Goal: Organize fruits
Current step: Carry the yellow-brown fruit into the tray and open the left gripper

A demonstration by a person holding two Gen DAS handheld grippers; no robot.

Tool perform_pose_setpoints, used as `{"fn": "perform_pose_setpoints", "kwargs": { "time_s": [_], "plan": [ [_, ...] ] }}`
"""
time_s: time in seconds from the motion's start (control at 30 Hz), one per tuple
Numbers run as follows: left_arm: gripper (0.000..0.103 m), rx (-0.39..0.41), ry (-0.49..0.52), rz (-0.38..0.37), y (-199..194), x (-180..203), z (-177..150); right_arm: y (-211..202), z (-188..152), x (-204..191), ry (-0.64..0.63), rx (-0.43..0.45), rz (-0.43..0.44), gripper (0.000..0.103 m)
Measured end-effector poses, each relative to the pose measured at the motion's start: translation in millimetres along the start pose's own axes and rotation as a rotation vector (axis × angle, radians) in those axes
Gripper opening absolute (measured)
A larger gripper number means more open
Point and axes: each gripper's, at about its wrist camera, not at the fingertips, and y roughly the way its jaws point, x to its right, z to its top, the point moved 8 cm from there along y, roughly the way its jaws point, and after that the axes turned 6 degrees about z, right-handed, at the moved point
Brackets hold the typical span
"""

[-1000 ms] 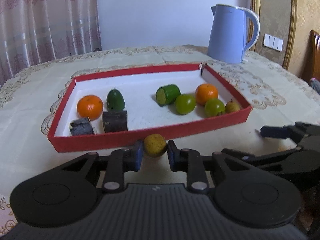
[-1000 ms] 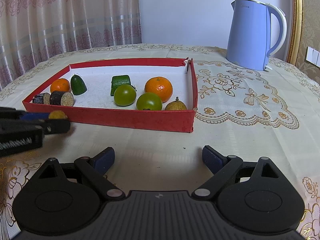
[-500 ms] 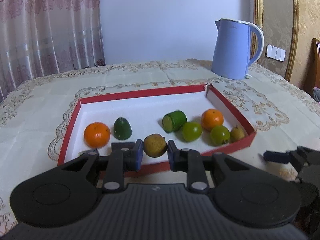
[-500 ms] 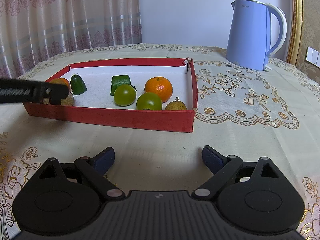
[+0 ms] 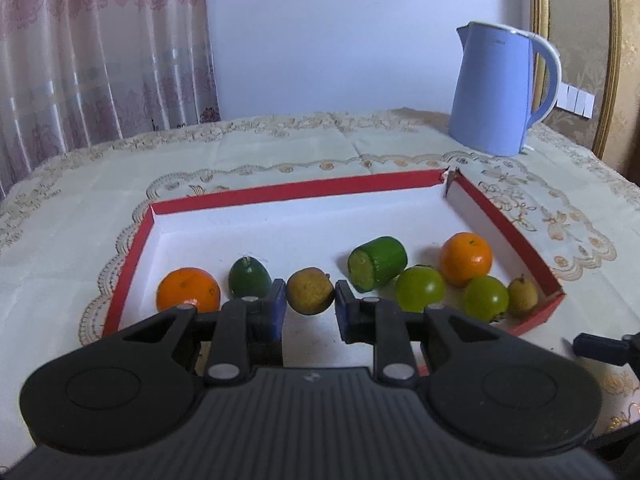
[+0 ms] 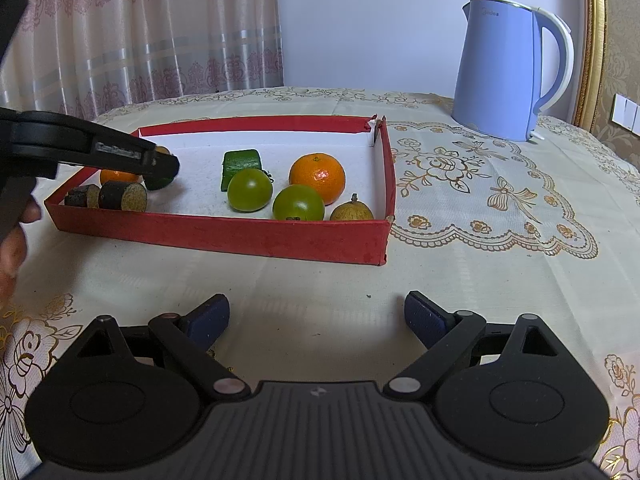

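My left gripper [image 5: 311, 306] is shut on a small yellow-brown fruit [image 5: 310, 290] and holds it above the white floor of the red tray [image 5: 304, 193]. In the tray lie two oranges [image 5: 188, 289] [image 5: 465, 259], a dark green piece [image 5: 249, 279], a green cucumber chunk [image 5: 377, 263], two green fruits [image 5: 420, 289] [image 5: 486, 298] and a small brown fruit [image 5: 522, 296]. In the right wrist view the left gripper [image 6: 160, 165] reaches over the tray's left part. My right gripper [image 6: 316, 316] is open and empty over the tablecloth, in front of the tray [image 6: 224, 232].
A blue electric kettle [image 5: 500, 88] stands behind the tray at the right, also in the right wrist view [image 6: 508, 68]. Two dark cut chunks [image 6: 122, 196] lie in the tray's near left corner. Curtains hang behind the table. The cloth is cream with lace patterns.
My left gripper has lifted the yellow-brown fruit from in front of the tray's near wall up and forward over the tray. The right gripper has stayed still.
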Motion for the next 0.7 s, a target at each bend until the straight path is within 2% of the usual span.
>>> {"fn": "perform_pose_setpoints", "kwargs": {
  "time_s": [0.5, 0.7],
  "plan": [
    [0.024, -0.028, 0.013, 0.047, 30, 0, -5, 0, 0, 0, 0.0, 0.0, 0.0, 0.095],
    [0.025, -0.039, -0.006, 0.036, 37, -1, -7, 0, 0, 0, 0.0, 0.0, 0.0, 0.095]
  ]
}}
